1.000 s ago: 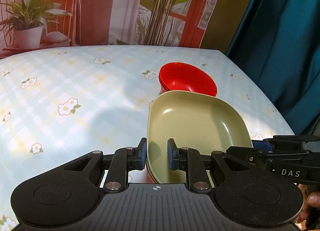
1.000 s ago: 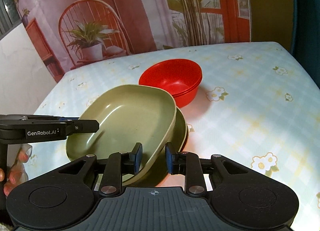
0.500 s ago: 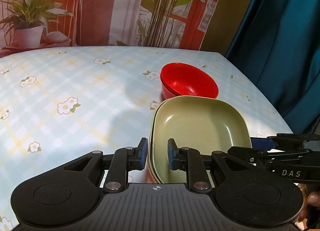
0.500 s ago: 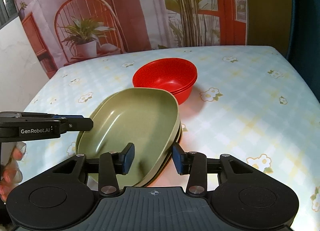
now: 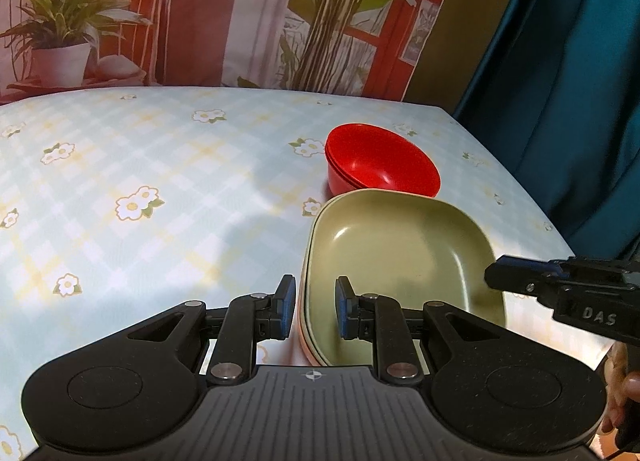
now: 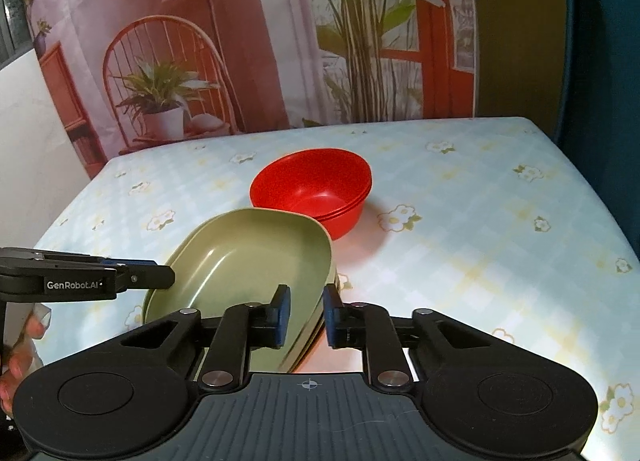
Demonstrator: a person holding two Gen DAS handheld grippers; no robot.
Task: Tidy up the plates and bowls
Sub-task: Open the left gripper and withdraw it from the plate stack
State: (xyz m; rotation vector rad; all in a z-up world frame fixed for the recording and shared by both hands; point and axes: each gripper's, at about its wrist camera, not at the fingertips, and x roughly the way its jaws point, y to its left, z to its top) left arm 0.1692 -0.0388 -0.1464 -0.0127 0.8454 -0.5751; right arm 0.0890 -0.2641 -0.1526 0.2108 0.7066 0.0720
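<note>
A stack of olive-green rounded-square plates [image 5: 400, 253] lies on the flowered tablecloth, the top one nested flat in the others. My left gripper [image 5: 315, 303] is shut on the stack's near left rim. On the opposite side my right gripper [image 6: 306, 309] is shut on the rim of the same green plates [image 6: 248, 261]. Each gripper's black finger also shows at the edge of the other's view: the right gripper [image 5: 520, 281] and the left gripper [image 6: 152, 277]. Just behind the plates sit stacked red bowls [image 5: 380, 165], almost touching them; the red bowls [image 6: 312, 185] are upright.
The table [image 5: 140, 165] carries a pale blue checked cloth with flowers. Its right edge runs beside a teal curtain [image 5: 580, 101]. A printed backdrop with a chair and plants [image 6: 168, 101] stands behind the far edge. A person's fingers [image 6: 20, 365] hold the left gripper.
The top green plate, held tilted above the stack, has come down and lies nested flat. My right gripper opened off its rim, then closed on the stack's rim. The left gripper stayed put.
</note>
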